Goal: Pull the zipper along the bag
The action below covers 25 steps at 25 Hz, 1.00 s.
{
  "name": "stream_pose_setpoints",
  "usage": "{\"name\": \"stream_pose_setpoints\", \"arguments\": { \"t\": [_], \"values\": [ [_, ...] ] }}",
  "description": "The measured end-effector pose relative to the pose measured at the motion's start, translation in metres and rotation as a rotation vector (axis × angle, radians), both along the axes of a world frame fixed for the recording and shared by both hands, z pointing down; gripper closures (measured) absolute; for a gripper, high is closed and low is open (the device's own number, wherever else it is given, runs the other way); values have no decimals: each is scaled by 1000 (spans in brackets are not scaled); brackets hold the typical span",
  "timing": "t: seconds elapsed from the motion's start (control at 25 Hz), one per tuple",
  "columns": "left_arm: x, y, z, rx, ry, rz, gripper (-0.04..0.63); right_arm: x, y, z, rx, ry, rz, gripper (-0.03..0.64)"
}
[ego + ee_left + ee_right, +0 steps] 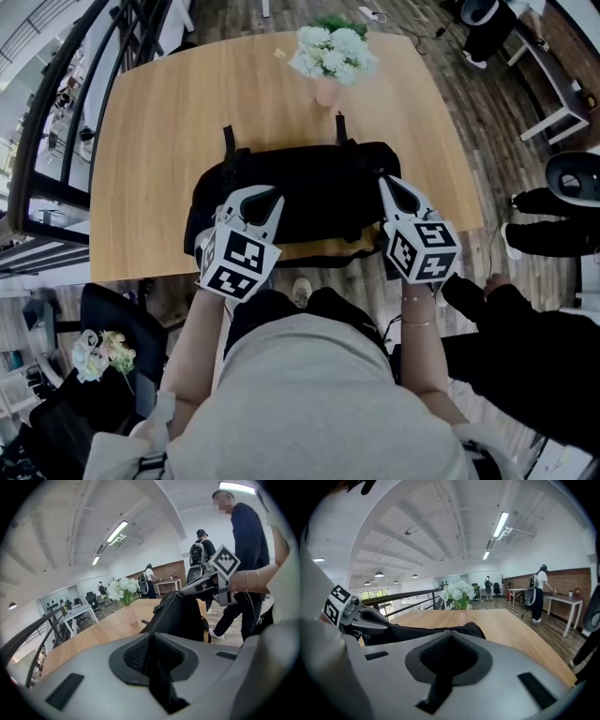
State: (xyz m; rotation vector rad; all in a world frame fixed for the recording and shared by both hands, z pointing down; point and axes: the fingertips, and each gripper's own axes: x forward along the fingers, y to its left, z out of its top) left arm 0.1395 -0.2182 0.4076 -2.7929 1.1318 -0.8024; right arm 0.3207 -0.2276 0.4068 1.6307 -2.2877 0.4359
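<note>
A black bag (pixel 319 187) lies across the near edge of the wooden table (pixel 169 122). My left gripper (pixel 274 199) is at the bag's left end. In the left gripper view its jaws (pixel 152 633) are shut on the black fabric of the bag (pixel 183 616), which rises straight from the tips. My right gripper (pixel 384 180) is at the bag's right end. In the right gripper view its jaws (pixel 450 632) are closed on a small bright piece at the tips, seemingly the zipper pull. The bag (pixel 426 631) stretches from there towards the left gripper (pixel 365 618).
A vase of white flowers (pixel 330 56) stands on the far side of the table behind the bag. A person in black (pixel 525 356) stands close on my right. A dark railing (pixel 56 112) runs along the left side, and office desks stand further off.
</note>
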Motion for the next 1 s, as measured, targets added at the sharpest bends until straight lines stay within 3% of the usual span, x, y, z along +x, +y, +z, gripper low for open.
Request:
{"name": "stream_pose_setpoints", "arguments": {
  "t": [0.24,0.36,0.64,0.84,1.0],
  "values": [
    [1,3,2,-11,1,-8,551,-2,4,0,0,-27,6,601],
    [3,5,1,-15,-1,-9,540,-5,7,-2,-10,-27,-10,571],
    [-3,7,-9,-23,66,-66,482,-21,13,-20,20,-82,-63,555],
    [-6,11,-24,-44,181,-127,482,-47,20,-33,42,-142,-128,531],
    [-5,16,-33,-103,320,-149,482,-66,26,-40,66,-159,-179,525]
  ]
}}
